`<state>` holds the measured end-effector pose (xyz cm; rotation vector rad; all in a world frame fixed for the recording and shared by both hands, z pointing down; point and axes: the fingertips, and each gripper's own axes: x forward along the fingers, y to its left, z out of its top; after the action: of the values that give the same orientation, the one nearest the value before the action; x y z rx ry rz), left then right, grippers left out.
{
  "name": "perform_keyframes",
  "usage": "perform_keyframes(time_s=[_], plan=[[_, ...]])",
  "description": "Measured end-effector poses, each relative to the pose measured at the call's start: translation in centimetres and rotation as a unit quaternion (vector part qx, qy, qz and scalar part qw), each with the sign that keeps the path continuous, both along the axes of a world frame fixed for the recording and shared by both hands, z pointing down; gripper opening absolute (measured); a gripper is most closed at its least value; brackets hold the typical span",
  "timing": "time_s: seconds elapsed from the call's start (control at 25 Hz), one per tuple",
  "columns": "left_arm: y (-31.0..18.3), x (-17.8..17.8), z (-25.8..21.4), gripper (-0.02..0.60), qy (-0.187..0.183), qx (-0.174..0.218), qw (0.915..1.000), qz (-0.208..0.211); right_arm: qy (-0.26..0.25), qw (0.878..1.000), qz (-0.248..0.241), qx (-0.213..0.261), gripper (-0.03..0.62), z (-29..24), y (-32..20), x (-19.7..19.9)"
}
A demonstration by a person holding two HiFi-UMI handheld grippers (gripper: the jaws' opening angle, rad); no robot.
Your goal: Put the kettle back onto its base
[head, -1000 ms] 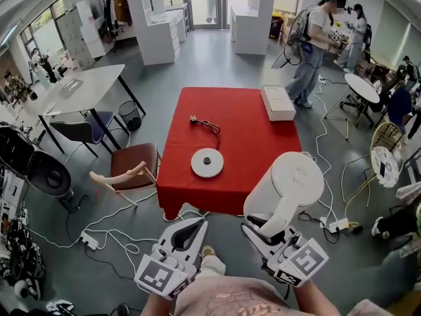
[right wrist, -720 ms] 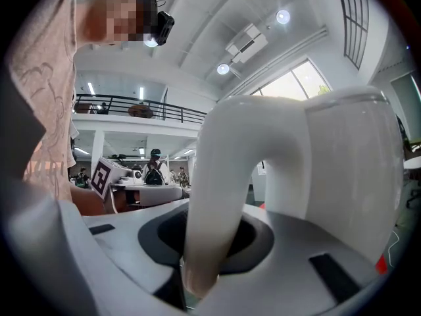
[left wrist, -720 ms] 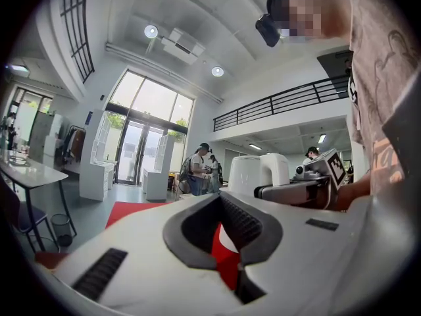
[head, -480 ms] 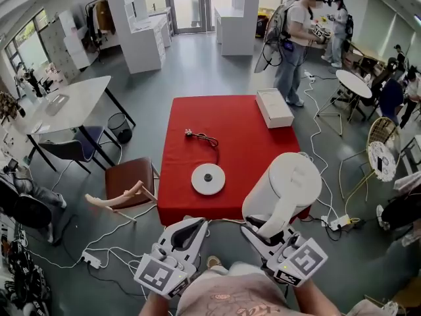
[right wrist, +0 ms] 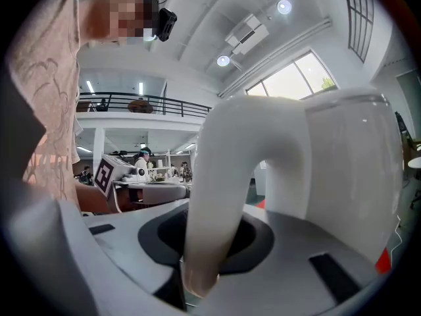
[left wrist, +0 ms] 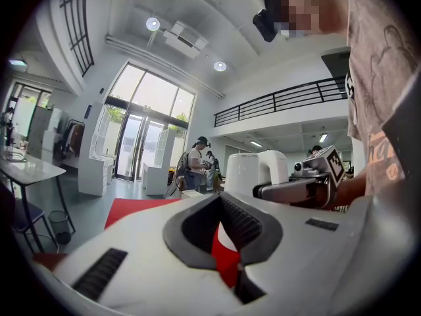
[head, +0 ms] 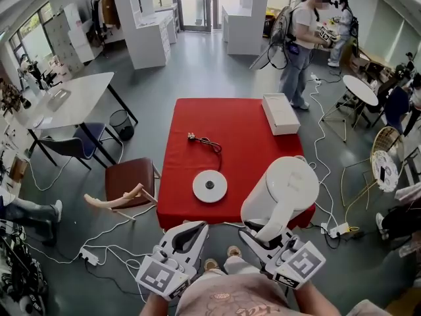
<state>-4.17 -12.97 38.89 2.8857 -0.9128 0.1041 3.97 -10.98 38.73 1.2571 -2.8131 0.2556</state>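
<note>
A person closes in on a red table [head: 250, 137] at the centre of the head view, carrying a white kettle [head: 283, 189] by its handle in the right gripper [head: 263, 232], whose jaws are clamped on the lower part of that handle. The kettle hangs upright in the air at the lower right of the frame, overlapping the table's near right corner and well apart from its round white base [head: 210, 185], which lies on the cloth near the table's front edge with its black cord [head: 205, 142] trailing toward the middle of the table. The left gripper [head: 191, 228], at the lower left of centre, is clenched, tips together with nothing between them. Compared with a second ago, the table and base sit lower in the frame and closer to both grippers, and the kettle now covers more of the table's corner, while the right gripper's hold on the handle is unchanged. A white box [head: 280, 113] lies at the table's far right edge, and a standing person [head: 297, 41] at the upper right now appears further left.
</note>
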Motion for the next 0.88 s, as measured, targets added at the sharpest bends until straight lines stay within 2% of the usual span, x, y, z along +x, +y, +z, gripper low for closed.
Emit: perform_keyframes(time_s=[0.12,0.52,0.88], plan=[[-0.3,0.5,0.4,-0.003,-0.004,-0.027,0.9996,-0.002,0.001,1.000,-0.009,-0.002,0.117,0.3,-0.7,-0.2],[-1.8,0.2,0.6,-0.003,-0.005,-0.029,0.9993,-0.024,-0.002,0.999,-0.047,-0.010,0.117,0.8,-3.3,-1.1],[-2.8,-1.1,0.8,-0.003,-0.006,-0.032,0.9977,-0.059,-0.001,0.995,-0.099,0.005,0.117,0.4,-7.6,-3.4]])
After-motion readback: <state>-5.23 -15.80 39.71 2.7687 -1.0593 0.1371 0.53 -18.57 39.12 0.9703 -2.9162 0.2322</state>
